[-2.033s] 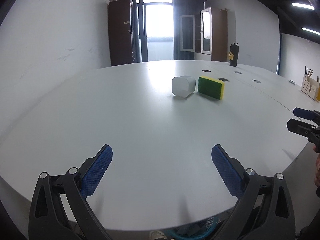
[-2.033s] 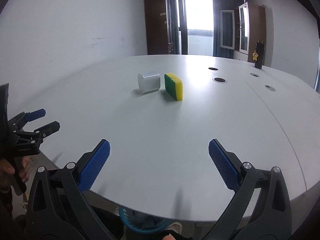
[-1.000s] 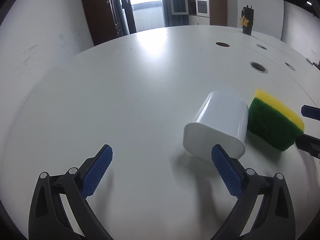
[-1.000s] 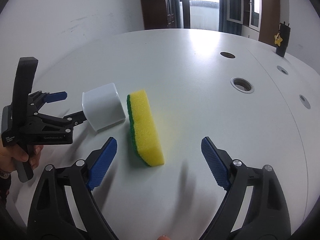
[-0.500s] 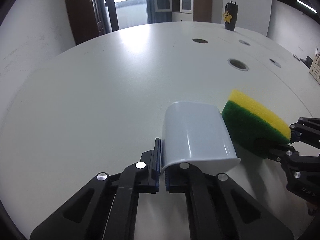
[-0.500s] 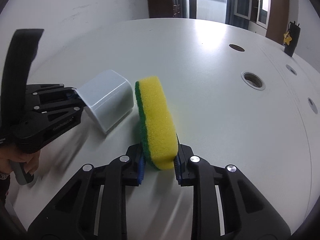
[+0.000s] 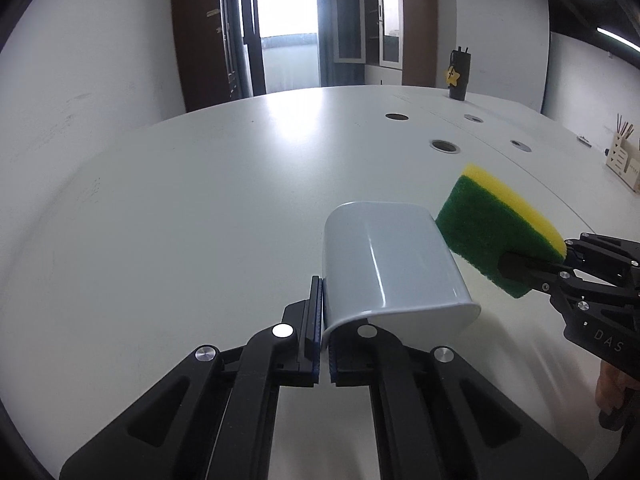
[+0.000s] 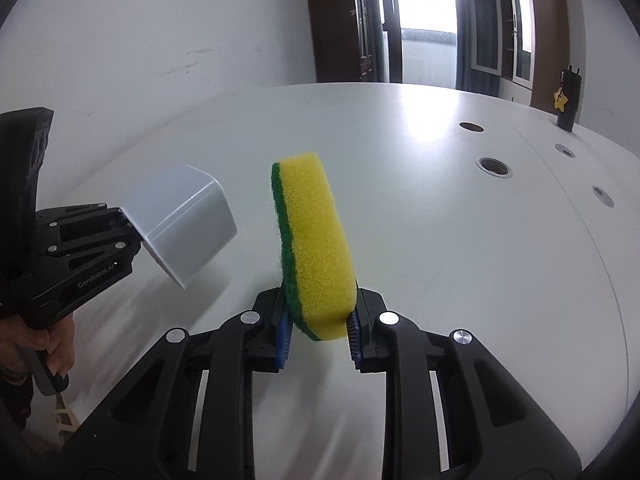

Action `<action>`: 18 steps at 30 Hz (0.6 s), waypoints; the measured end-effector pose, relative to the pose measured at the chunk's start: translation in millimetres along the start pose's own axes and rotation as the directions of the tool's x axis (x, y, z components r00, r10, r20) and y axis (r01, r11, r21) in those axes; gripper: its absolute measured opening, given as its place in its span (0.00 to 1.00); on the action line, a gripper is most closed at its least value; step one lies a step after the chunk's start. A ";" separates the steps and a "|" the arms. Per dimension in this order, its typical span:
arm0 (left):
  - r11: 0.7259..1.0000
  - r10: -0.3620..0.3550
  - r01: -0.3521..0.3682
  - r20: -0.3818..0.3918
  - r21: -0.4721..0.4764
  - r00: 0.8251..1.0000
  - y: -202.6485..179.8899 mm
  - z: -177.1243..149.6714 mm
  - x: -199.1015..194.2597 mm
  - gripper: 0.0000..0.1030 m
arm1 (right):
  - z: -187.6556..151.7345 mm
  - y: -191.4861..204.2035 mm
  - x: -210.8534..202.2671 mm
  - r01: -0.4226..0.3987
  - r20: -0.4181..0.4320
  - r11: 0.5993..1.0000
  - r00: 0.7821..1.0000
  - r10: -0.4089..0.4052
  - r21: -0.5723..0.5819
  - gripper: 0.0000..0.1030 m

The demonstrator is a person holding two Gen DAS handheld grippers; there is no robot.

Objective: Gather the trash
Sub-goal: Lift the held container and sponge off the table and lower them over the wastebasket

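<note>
My left gripper (image 7: 325,334) is shut on the rim wall of a white plastic cup (image 7: 390,262) and holds it tilted above the white table (image 7: 200,208). The cup also shows in the right wrist view (image 8: 184,220), held by the left gripper (image 8: 128,228) at the left. My right gripper (image 8: 318,330) is shut on a yellow and green sponge (image 8: 314,240) and holds it on edge above the table. The sponge (image 7: 500,228) and the right gripper (image 7: 536,264) show at the right of the left wrist view.
Round cable holes (image 7: 445,145) are set in the table at the far right. A dark tumbler with a yellow star (image 7: 458,76) stands at the far edge. A wooden pencil holder (image 7: 624,156) stands at the far right. Dark cabinets (image 7: 200,36) and a doorway are behind the table.
Both grippers closed on their objects half a second ago and have since lifted them off the table. The view has tilted up and more of the room shows.
</note>
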State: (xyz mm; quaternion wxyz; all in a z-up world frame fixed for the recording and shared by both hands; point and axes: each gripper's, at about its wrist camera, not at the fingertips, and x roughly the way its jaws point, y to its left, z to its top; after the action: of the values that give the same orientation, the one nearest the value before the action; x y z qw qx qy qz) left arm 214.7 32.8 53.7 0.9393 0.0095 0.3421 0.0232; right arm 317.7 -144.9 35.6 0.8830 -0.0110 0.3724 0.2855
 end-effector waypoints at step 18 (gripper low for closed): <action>0.996 -0.048 0.051 0.051 -0.073 0.998 -28.0 -108.0 -100.5 0.02 | -104.6 78.0 -100.8 -0.046 0.022 0.998 0.999 0.047 -0.038 0.21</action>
State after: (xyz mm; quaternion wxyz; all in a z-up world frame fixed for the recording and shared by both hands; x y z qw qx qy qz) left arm 69.4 0.0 34.6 0.9475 -0.0334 0.3179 0.0124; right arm 153.1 -153.9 42.1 0.8800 -0.0155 0.3569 0.3130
